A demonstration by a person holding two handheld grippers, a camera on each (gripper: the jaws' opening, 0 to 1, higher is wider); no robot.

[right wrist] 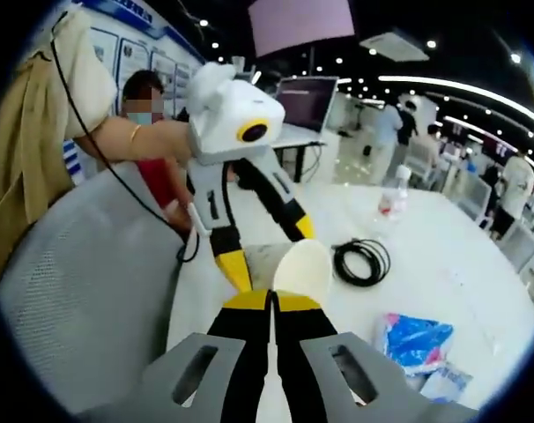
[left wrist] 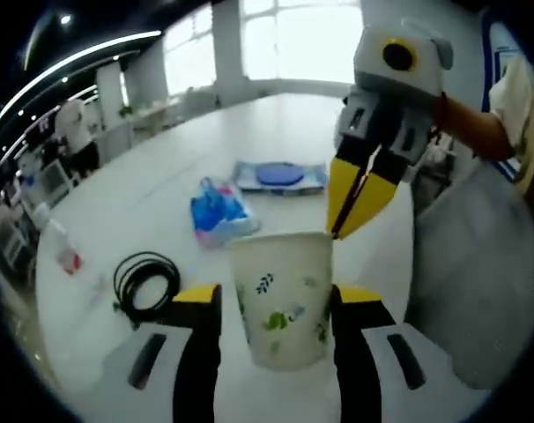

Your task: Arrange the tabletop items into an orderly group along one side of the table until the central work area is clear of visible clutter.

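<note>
1. Now, one paper cup [left wrist: 282, 295] with little leaf pictures sits between the two jaws of the left gripper [left wrist: 276, 295]. The jaws stand wide, one on each side of the cup, close against it.
2. One right gripper [left wrist: 359, 204] comes in from the right, and its two yellow jaw tips are pressed together at the cup's rim. In the right gripper view its own jaws [right wrist: 272, 301] are squeezed tight, with the cup rim [right wrist: 304, 269] just at their tips; I cannot tell if they pinch the rim.
3. One black cable coil [left wrist: 146, 282] lies on the white table [left wrist: 135, 211], to the left of the cup.
4. One blue plastic packet [left wrist: 218, 211] lies behind the cup.
5. One flat pack with a blue round thing [left wrist: 279, 175] lies farther back.
6. One small clear bottle [right wrist: 391, 202] stands beyond the cable coil.
7. One grey chair back [right wrist: 82, 291] is beside the table.
</note>
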